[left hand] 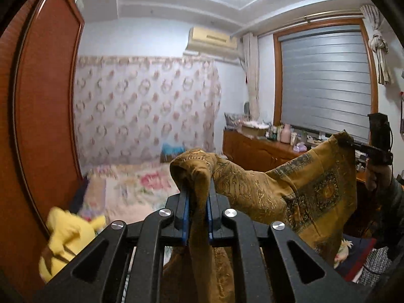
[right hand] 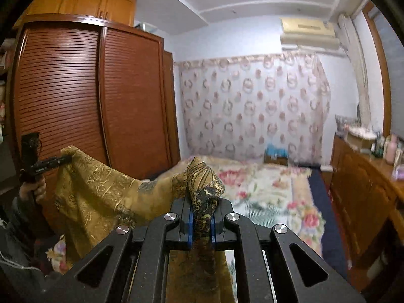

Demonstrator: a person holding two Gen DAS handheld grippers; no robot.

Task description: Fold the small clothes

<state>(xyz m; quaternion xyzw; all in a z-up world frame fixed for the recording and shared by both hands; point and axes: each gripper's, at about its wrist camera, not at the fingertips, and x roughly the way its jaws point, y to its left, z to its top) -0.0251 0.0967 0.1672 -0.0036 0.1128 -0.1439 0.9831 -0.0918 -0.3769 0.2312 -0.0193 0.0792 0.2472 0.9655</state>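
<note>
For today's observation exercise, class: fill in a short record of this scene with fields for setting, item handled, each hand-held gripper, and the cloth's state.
setting: bedroom with floral bed
item: mustard patterned cloth
left hand-held gripper: shut on cloth edge
right hand-held gripper: shut on another edge
cloth state: held in the air, sagging between both grippers, not yet folded

A home bedroom: floral-quilted bed [right hand: 265,189], louvred wooden wardrobe [right hand: 88,96], wall air conditioner [left hand: 213,39].
</note>
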